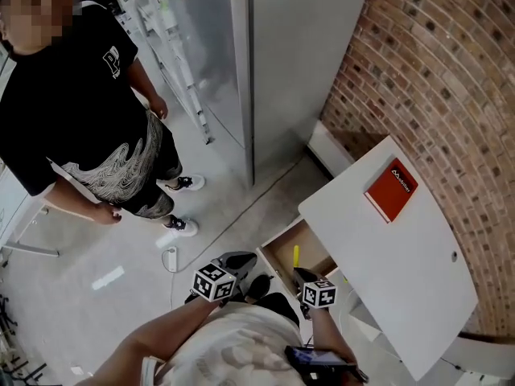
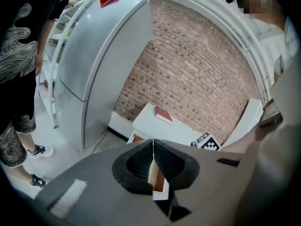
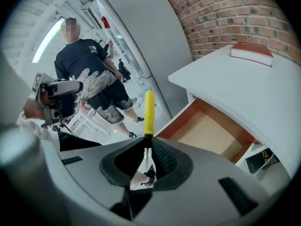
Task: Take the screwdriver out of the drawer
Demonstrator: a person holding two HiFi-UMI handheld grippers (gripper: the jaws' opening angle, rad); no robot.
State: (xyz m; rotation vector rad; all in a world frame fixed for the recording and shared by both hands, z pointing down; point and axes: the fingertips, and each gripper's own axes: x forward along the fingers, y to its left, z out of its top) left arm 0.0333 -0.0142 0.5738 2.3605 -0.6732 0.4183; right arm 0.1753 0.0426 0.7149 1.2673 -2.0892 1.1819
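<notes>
My right gripper [image 3: 146, 147] is shut on the screwdriver [image 3: 149, 112], whose yellow handle sticks straight out past the jaws. It hangs above and in front of the open wooden drawer [image 3: 211, 131], whose visible inside looks bare. From the head view the screwdriver [image 1: 295, 256] shows as a short yellow bar over the drawer [image 1: 278, 252], just ahead of the right gripper [image 1: 306, 280]. The drawer belongs to a white table [image 1: 386, 256]. My left gripper [image 2: 153, 158] is shut with nothing in it and is held left of the drawer [image 1: 240, 264].
A red book [image 1: 392, 190] lies on the white tabletop. A brick wall [image 1: 434, 71] runs behind the table, and a tall grey cabinet [image 1: 265, 55] stands to its left. A person in a black shirt [image 1: 80, 119] stands on the grey floor at left. A cable [image 1: 241, 215] crosses the floor.
</notes>
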